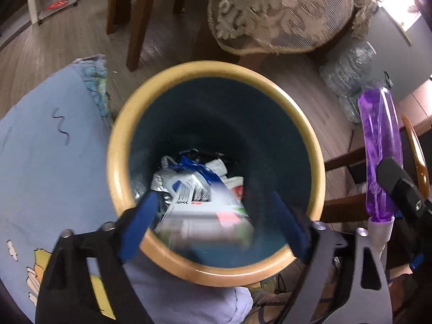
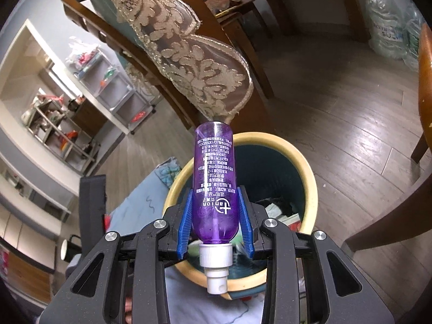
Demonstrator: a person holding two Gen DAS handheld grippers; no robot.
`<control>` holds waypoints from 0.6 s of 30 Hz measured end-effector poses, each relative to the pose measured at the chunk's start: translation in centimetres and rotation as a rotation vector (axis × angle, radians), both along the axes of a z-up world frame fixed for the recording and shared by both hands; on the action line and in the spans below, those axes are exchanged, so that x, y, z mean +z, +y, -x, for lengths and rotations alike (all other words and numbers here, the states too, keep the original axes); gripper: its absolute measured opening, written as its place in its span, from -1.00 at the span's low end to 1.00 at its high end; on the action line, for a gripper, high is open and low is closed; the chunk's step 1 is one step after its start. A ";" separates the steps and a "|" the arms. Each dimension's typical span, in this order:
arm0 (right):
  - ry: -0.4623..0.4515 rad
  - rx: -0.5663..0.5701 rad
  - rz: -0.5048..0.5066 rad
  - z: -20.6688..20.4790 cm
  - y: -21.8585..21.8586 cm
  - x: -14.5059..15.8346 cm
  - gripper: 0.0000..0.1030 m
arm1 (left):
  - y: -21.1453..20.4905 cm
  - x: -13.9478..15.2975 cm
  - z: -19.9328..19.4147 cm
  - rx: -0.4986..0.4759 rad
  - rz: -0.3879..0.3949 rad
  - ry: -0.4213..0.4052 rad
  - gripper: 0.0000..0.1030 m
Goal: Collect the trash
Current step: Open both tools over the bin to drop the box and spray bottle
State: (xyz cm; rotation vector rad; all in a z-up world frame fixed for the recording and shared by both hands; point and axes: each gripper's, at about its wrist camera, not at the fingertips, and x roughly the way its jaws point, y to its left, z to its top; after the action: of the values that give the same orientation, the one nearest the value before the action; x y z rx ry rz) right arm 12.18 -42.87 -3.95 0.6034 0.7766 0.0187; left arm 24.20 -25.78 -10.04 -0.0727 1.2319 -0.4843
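Two grippers were in play, and both sat right over the bin (image 1: 118, 162), its tan rim ringing a dark blue inside. The left gripper (image 1: 216, 216) hung with its blue fingers (image 1: 140, 221) spread wide, one tip near each side of the rim's near arc, and gripped nothing. A blurred white packet (image 1: 205, 216) showed between them, low in the mouth; whether it touched either finger I could not tell. Deeper down lay a heap of wrappers (image 1: 189, 178), too jumbled to count.

Over to the right gripper (image 2: 216, 213): clamped tight on one purple spray bottle (image 2: 215, 178), white nozzle toward the camera, base pointing away, held above the near-left part of the rim. The bin's opening beyond the bottle lay wide and unobstructed.

Room around the bin was tight. A blue blanket (image 1: 48, 148) pressed against its left side, a lace-draped chair (image 2: 189, 62) stood just behind, and another chair's wooden rails (image 1: 343, 162) closed in on the right. Bare wood floor (image 2: 337, 124) opened up past the far right rim.

Only the left view showed the wrappers and packet clearly; only the right view showed the bottle's printed label, the shelving unit (image 2: 64, 124) and the big water jugs (image 2: 386, 19)
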 end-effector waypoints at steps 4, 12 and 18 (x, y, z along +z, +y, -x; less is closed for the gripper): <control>0.009 0.002 0.001 -0.1 0.1 -0.3 -0.35 | 1.4 0.5 -0.2 0.032 0.011 -0.010 0.71; 0.079 0.090 0.057 -2.5 2.4 -2.1 -0.35 | 4.3 2.8 0.0 0.082 0.029 -0.043 0.76; 0.134 0.142 0.097 -4.2 3.9 -3.9 -0.35 | 5.9 4.5 0.2 0.094 0.065 -0.074 0.79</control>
State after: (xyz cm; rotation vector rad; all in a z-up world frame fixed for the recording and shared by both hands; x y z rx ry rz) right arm 16.35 -38.97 -7.86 0.4598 0.9439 0.0717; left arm 23.95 -19.91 -5.54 -0.1660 1.1352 -0.4409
